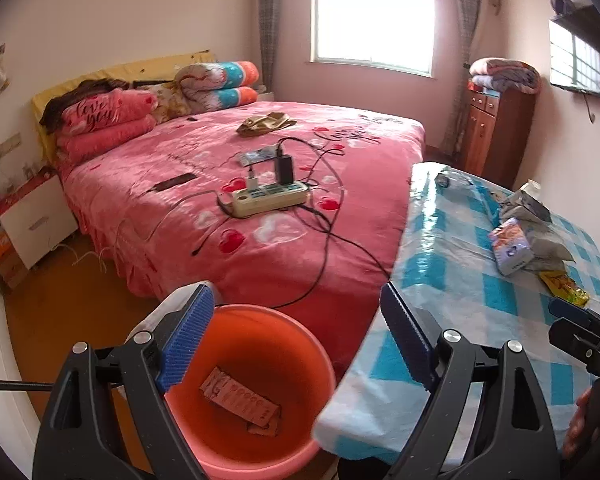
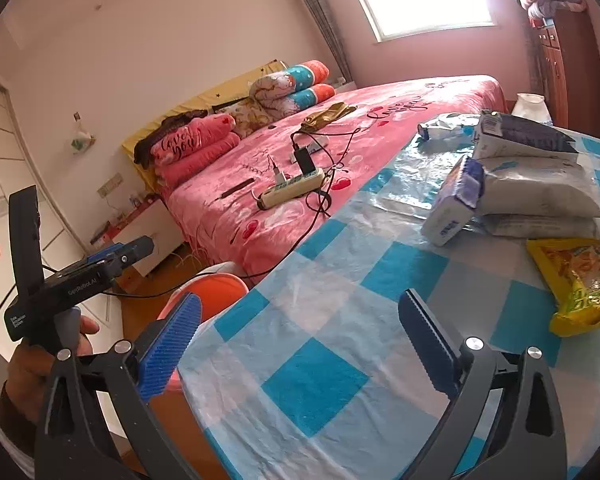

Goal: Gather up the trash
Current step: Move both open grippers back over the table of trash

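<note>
An orange bucket (image 1: pixel 256 384) stands on the floor between the bed and the table, with a flattened cardboard packet (image 1: pixel 240 400) at its bottom. My left gripper (image 1: pixel 296 340) hangs open above the bucket, nothing between its fingers. My right gripper (image 2: pixel 300 340) is open and empty over the near corner of the blue-checked table (image 2: pixel 316 384). Farther right on the table lie a yellow snack wrapper (image 2: pixel 576 284), a blue-and-white carton (image 2: pixel 456 204), grey bags (image 2: pixel 540 184) and a crumpled clear wrapper (image 2: pixel 440 130). The bucket's rim (image 2: pixel 216 292) peeks past the table edge.
A pink bed (image 1: pixel 260 240) fills the middle, carrying a power strip (image 1: pixel 268 196) with chargers, trailing cables and a phone (image 1: pixel 176 181). A white nightstand (image 1: pixel 36 220) stands at left, a wooden cabinet (image 1: pixel 496 132) at the back right. A person's hand (image 2: pixel 60 344) grips the left tool.
</note>
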